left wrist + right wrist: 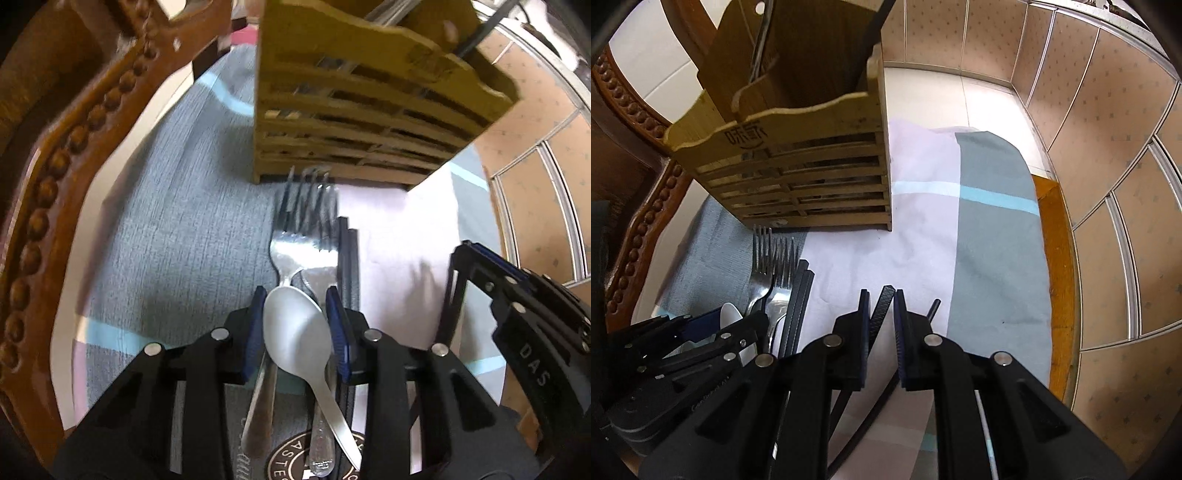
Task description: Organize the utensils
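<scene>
Right wrist: holder [798, 173] edges forks [772, 254]; cloth [923, 240] beside lies open.

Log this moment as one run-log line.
left gripper: around spoon | right gripper: shut on chopstick | holder: upright

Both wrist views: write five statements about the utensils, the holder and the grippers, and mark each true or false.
1. The spoon lies bowl-first between the left gripper fingers. True.
2. The right gripper holds a fork. False: it grips a black chopstick.
3. The wooden holder is empty. False: utensil handles stick up inside it.
4. Two forks lie on the cloth with tines toward the holder. True.
5. The holder lies on its side. False: it stands upright.
</scene>
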### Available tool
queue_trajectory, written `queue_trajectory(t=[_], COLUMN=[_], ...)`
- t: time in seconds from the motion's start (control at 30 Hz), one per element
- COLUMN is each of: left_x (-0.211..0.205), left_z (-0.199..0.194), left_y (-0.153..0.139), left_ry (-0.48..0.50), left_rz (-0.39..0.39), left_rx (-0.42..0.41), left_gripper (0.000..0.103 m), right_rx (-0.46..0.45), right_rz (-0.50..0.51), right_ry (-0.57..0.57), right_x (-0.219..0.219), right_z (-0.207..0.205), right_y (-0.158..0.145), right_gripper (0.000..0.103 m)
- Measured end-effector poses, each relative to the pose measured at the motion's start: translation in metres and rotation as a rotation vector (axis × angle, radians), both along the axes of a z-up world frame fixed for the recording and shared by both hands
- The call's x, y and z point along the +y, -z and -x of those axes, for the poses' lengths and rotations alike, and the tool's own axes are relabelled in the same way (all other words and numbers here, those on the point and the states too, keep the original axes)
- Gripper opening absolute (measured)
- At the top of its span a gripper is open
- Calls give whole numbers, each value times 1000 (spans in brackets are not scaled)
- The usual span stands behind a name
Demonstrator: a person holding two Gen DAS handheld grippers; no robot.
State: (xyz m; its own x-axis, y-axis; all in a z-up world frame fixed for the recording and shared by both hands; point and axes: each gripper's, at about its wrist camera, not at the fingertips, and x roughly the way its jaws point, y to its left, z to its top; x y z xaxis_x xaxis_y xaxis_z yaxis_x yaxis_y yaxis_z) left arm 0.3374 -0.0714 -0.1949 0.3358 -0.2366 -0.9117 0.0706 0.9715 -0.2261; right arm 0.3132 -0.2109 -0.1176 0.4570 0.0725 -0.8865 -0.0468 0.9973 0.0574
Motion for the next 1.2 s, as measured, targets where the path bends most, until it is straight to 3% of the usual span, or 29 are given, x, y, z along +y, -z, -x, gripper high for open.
queue_trajectory(t=[0.23, 0.37, 0.57, 0.83, 1.2], left_x=[8, 15, 15, 13, 16], left_z=[23, 43, 69, 80, 73], left_y=[-54, -94, -130, -152, -204], left_ry=[13, 6, -12, -48, -85], left_rz=[-35, -99, -147, -181, -206], left_rx=[-171, -319, -484, -600, -795], left_gripper=[32, 32, 32, 32, 32], right_rx=[-61, -142, -291, -431, -522], right_rz=[-51, -68, -97, -122, -118], right_ry=[28, 43, 39, 17, -11], right_x=[-18, -28, -35, -35, -24], right_z=[8, 19, 49, 81, 88], right_y=[-28, -62, -117, -170, -223], right_gripper=[13, 12, 11, 10, 10])
